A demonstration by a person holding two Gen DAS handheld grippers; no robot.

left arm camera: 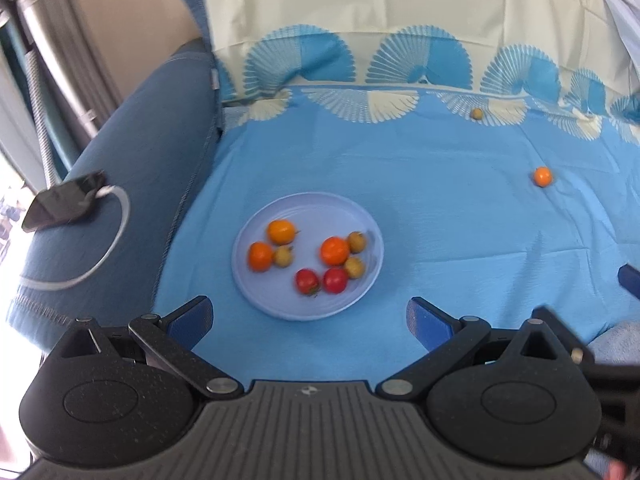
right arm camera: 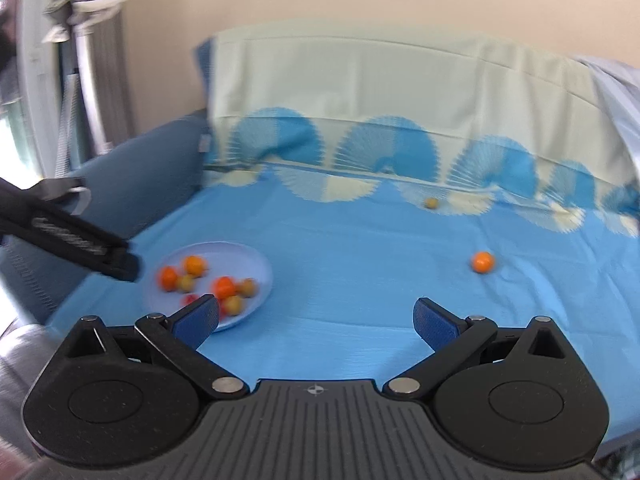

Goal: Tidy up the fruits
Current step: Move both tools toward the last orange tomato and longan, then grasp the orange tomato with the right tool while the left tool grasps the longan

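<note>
A pale blue plate (left arm camera: 256,300) lies on the blue sheet and holds several small fruits: orange, red and yellow-green. My left gripper (left arm camera: 308,316) hovers open just in front of the plate, nothing between its fingers. A loose orange fruit (left arm camera: 542,176) and a small yellow-green fruit (left arm camera: 477,113) rest farther back right. In the right wrist view the plate (right arm camera: 262,276) is at left, partly behind my left finger; the orange fruit (right arm camera: 482,261) and the yellow-green fruit (right arm camera: 431,203) lie ahead. My right gripper (right arm camera: 316,316) is open and empty.
A blue sofa arm (left arm camera: 120,184) carries a black phone (left arm camera: 60,202) with a white cable. The patterned cloth climbs the backrest (left arm camera: 360,8). The other gripper's body (right arm camera: 68,236) juts in from the left of the right wrist view. Grey curtains hang far left.
</note>
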